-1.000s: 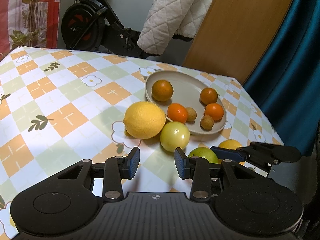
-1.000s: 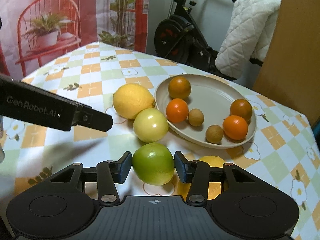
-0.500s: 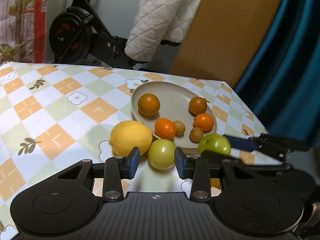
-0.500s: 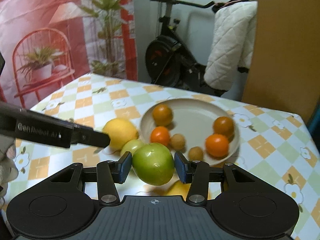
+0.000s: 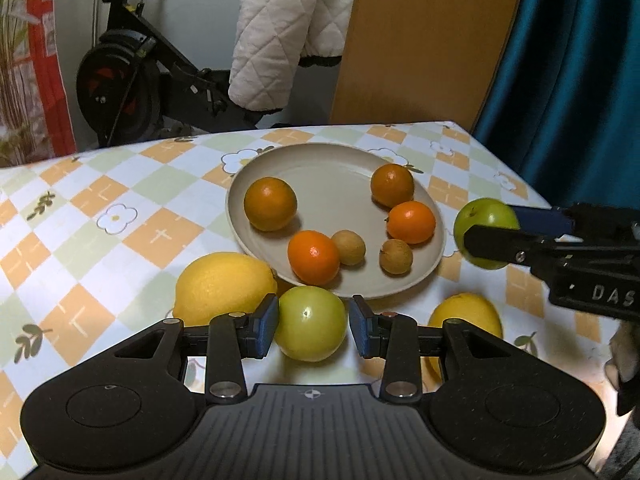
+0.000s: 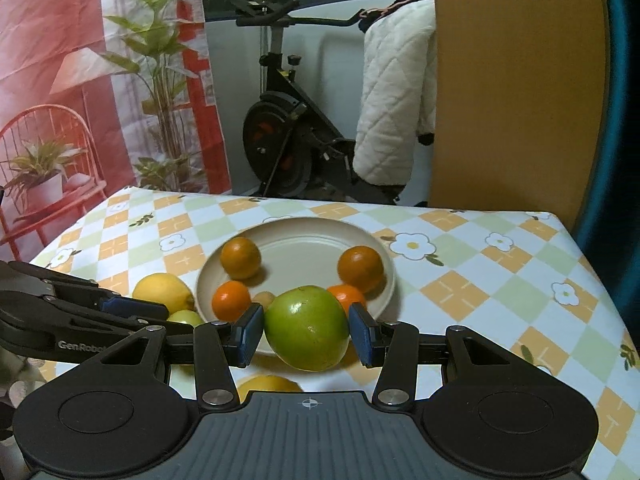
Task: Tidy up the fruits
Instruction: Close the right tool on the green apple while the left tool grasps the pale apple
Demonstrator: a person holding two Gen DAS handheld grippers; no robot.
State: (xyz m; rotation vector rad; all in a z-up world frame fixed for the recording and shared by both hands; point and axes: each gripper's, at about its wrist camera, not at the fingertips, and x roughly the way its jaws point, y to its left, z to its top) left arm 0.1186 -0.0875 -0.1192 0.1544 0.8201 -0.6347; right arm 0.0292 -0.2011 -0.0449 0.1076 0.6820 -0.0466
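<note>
My right gripper (image 6: 307, 335) is shut on a green apple (image 6: 307, 327) and holds it in the air near the front edge of the beige plate (image 6: 304, 240); the held apple also shows in the left wrist view (image 5: 486, 220), right of the plate (image 5: 332, 196). My left gripper (image 5: 313, 324) is open around a yellow-green apple (image 5: 310, 328) that rests on the table just in front of the plate. The left finger pad (image 5: 266, 322) touches or nearly touches it. The plate holds several oranges and two small brown fruits.
A large yellow citrus (image 5: 224, 288) lies left of the yellow-green apple, and a smaller yellow fruit (image 5: 466, 322) lies to its right. The table's right edge (image 5: 516, 176) is close, with a blue curtain beyond. An exercise bike and a wooden panel stand behind the table.
My right gripper has lifted the green apple off the table and carried it up toward the plate. My left gripper has moved forward, so its open fingers now flank the yellow-green apple.
</note>
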